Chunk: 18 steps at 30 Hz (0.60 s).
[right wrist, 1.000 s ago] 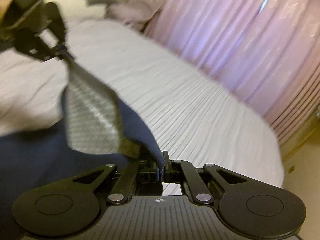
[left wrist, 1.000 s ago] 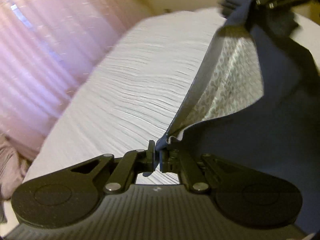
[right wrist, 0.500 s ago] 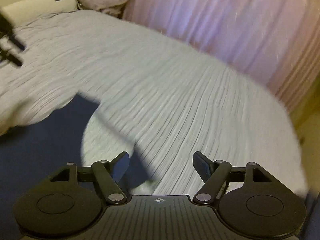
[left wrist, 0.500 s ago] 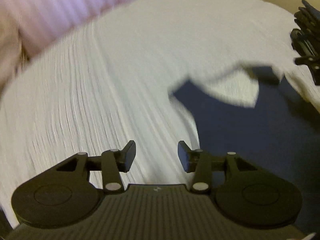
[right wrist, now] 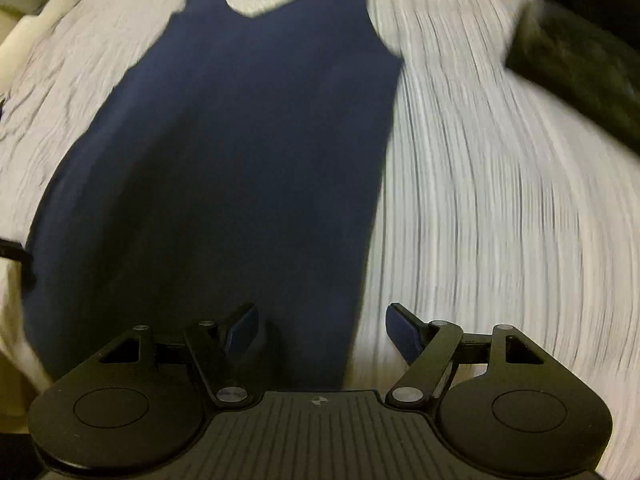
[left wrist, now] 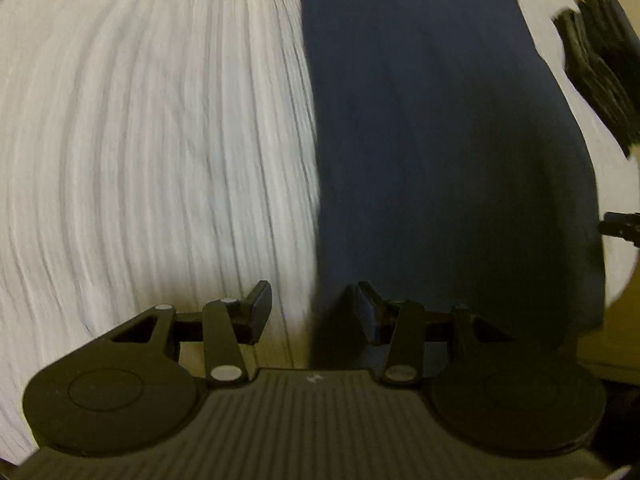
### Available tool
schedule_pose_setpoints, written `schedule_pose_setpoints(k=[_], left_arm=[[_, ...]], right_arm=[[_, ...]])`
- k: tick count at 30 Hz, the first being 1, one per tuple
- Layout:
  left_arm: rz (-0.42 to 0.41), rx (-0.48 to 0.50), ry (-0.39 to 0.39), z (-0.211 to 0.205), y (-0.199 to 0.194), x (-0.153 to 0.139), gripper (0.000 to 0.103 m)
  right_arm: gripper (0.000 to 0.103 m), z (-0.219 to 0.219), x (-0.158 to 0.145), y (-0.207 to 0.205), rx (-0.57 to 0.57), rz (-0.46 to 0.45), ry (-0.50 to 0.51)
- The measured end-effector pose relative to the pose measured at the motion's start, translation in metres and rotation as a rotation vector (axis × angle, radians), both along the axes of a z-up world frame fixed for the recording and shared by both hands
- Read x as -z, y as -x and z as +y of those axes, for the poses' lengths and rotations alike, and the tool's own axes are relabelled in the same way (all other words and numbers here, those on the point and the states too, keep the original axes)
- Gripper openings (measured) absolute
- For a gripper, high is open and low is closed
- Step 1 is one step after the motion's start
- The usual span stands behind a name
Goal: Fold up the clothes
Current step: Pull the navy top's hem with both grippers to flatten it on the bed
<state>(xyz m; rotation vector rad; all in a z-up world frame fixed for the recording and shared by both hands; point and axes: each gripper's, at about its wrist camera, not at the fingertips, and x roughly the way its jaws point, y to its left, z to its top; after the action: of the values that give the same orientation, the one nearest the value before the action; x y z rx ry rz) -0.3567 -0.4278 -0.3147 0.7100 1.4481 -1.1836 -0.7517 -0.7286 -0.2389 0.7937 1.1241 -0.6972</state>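
A navy sleeveless garment (left wrist: 440, 152) lies spread flat on a white ribbed bed cover (left wrist: 140, 140), its neckline at the far end. In the left wrist view my left gripper (left wrist: 314, 308) points down over the garment's left edge near the hem, open, with nothing pinched. The right wrist view shows the same garment (right wrist: 240, 160) with its scooped neck at the top. My right gripper (right wrist: 322, 330) hangs over the garment's right edge near the hem, jaws wide apart and empty.
The white bed cover (right wrist: 500, 220) stretches to both sides of the garment. A dark folded pile (left wrist: 600, 64) sits at the right edge of the left wrist view, and a dark blurred object (right wrist: 580, 52) at the upper right of the right view. Pillows (right wrist: 28, 36) lie far left.
Both grippers let go of the garment's corners and opened. The garment dropped flat onto the bed. Both hands swung down and now point at the bed near the hem.
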Motion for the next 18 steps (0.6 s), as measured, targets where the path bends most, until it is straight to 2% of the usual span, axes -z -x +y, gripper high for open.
schedule_pose_setpoints(k=[7, 14, 16, 18], left_arm=[[0.028, 0.125, -0.009, 0.038, 0.016, 0.025, 0.039], [0.063, 0.172, 0.048, 0.053, 0.009, 0.03, 0.037], [0.081, 0.151, 0.054, 0.055, 0.004, 0.031, 0.032], [0.095, 0.123, 0.055, 0.058, -0.002, 0.033, 0.018]], right_arm=[[0.074, 0.049, 0.01, 0.013, 0.102, 0.013, -0.065], [0.074, 0.092, -0.006, 0.024, 0.259, 0.008, -0.022], [0.074, 0.098, -0.01, 0.029, 0.288, -0.01, -0.017], [0.073, 0.097, -0.012, 0.035, 0.327, -0.037, -0.024]])
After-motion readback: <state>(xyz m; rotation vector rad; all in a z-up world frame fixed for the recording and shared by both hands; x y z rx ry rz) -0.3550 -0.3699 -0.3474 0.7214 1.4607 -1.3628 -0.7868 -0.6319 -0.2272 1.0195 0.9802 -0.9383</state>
